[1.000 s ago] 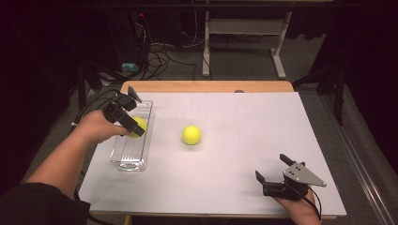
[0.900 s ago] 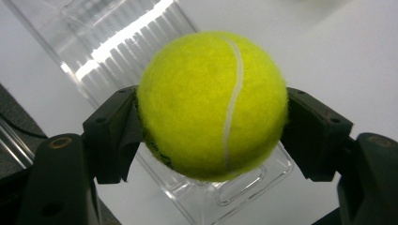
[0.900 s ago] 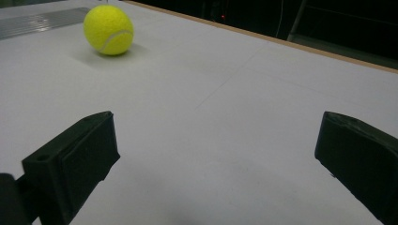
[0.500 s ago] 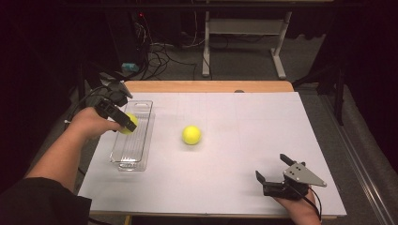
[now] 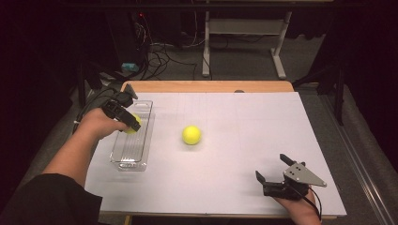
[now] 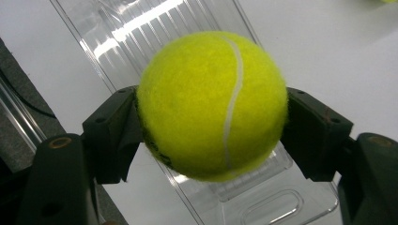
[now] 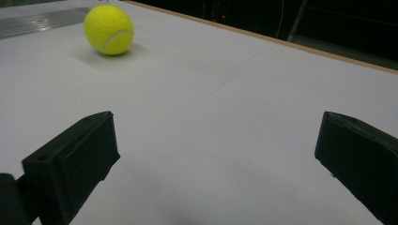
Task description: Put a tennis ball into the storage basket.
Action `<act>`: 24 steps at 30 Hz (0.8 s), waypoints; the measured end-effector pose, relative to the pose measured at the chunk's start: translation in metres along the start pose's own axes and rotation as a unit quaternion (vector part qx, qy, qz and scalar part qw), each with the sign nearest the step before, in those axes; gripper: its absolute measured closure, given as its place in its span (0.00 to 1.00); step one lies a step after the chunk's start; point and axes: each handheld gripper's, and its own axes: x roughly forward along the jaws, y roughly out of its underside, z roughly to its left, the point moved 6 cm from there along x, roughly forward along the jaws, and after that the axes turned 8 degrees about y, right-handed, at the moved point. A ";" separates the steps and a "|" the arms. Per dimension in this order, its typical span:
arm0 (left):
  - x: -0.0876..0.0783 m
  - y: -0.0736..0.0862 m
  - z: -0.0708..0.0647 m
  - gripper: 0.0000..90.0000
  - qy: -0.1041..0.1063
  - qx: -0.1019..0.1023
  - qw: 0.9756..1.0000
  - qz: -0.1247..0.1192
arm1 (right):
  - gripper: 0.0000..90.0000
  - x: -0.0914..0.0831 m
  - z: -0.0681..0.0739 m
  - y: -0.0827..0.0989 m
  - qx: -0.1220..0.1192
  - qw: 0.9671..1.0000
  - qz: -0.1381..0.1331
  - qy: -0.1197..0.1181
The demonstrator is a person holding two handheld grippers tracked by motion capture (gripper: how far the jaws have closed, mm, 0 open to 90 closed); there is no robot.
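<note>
yellow tennis ball point(image 5: 133, 124) sits clamped in your left gripper point(image 5: 126, 123) over the clear tray point(image 5: 141, 149) in the high view. left gripper view: both pads press its felt. right gripper view: your jaws gape empty, second ball point(image 7: 109, 29) well ahead.

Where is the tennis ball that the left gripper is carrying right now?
In the high view the held tennis ball sits at the table's left, clamped in the left gripper just over the clear plastic tray, well left of the loose ball.
</note>
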 end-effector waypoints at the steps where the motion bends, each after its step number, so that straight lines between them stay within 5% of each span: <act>1: 0.002 0.000 0.000 0.30 0.001 0.001 1.000 0.003 | 0.00 0.000 0.000 0.000 0.000 1.000 0.000 0.000; 11: 0.024 -0.009 0.006 0.30 -0.009 -0.011 1.000 0.007 | 0.00 0.000 0.000 0.000 -0.001 1.000 0.000 0.000; 24: 0.028 -0.011 0.011 0.29 -0.002 -0.014 1.000 0.010 | 0.00 0.000 0.000 0.002 -0.001 1.000 0.004 -0.001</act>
